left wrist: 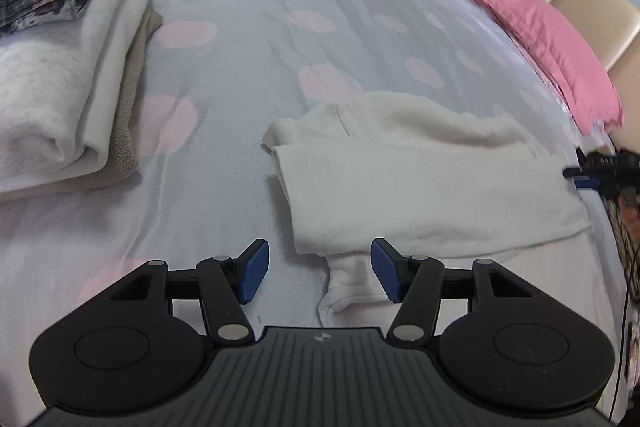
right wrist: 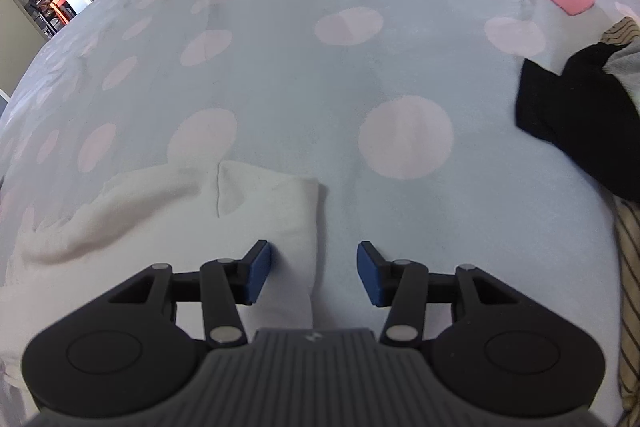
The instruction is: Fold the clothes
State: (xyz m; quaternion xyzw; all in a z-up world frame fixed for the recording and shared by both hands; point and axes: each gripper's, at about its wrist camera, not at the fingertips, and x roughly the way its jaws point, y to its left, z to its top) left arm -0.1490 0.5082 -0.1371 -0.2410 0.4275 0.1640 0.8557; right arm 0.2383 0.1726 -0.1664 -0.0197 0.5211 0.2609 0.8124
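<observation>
A cream fleece garment [left wrist: 420, 183] lies partly folded on the pale blue bedspread with pink dots [left wrist: 248, 39]. My left gripper [left wrist: 320, 277] is open just above the garment's near corner, its blue pads on either side of a cuff-like end. In the right wrist view the same cream garment [right wrist: 192, 219] lies at the lower left. My right gripper [right wrist: 314, 273] is open over its right edge, nothing held. The other gripper [left wrist: 600, 171] shows at the right edge of the left wrist view.
A stack of folded clothes [left wrist: 60, 99], white and beige with a dark patterned piece on top, sits at the left. A pink pillow [left wrist: 552, 43] lies at the headboard. A black garment [right wrist: 576, 123] and striped cloth [right wrist: 628, 267] lie at the right.
</observation>
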